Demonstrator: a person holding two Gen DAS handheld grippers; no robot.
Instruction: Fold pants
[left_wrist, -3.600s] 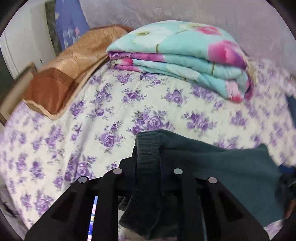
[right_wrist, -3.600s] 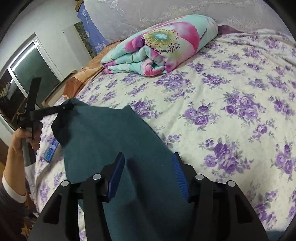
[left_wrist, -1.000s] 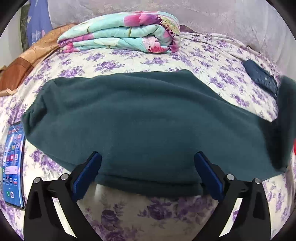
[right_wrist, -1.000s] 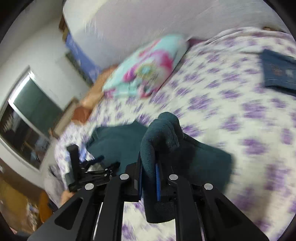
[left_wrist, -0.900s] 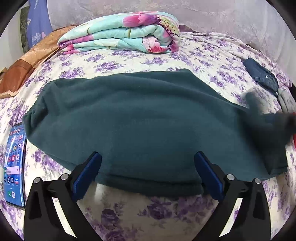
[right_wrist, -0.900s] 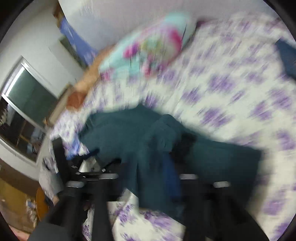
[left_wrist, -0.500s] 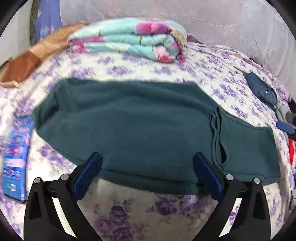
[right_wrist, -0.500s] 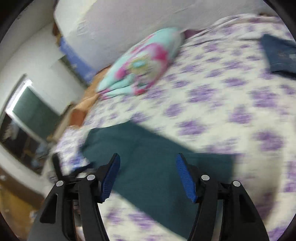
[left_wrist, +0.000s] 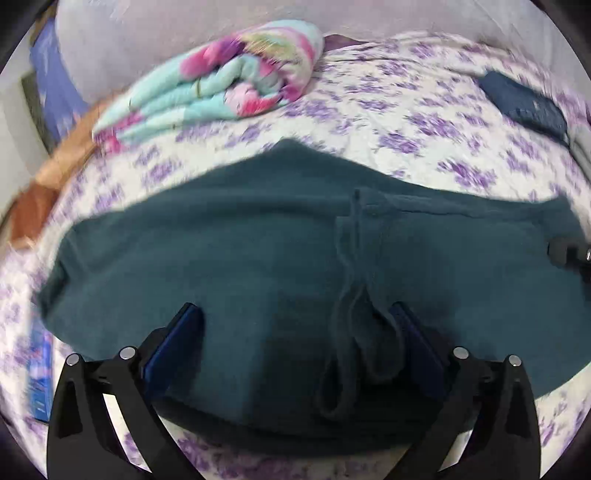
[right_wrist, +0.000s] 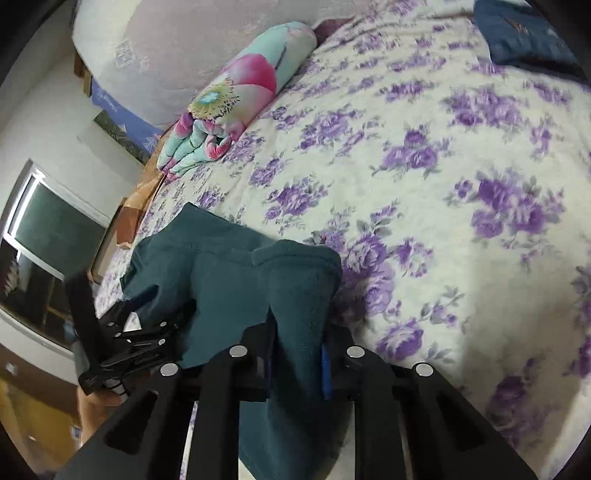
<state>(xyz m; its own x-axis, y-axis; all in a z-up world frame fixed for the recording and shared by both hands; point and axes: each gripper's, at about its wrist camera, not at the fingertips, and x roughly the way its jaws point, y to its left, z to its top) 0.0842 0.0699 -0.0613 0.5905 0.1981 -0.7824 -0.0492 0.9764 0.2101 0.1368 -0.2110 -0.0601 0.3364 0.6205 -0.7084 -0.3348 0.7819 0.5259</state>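
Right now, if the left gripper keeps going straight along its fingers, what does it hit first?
The dark green pants, probably: the open left gripper already straddles them near the fold. Beyond lie the floral bedsheet and folded quilt. Depth is uncertain.

Soft even indoor light, left view motion-smeared across the folded quilt (left_wrist: 221, 85), right view sharper, fisheye bending edges, dark vignette corners, faint shadows under the pants (right_wrist: 236, 273).

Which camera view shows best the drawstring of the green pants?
The left wrist view: the drawstring lies looped on the spread dark green pants, between the open fingers of the left hand-held gripper. In the right wrist view no drawstring shows, only fabric pinched by the right hand-held gripper.
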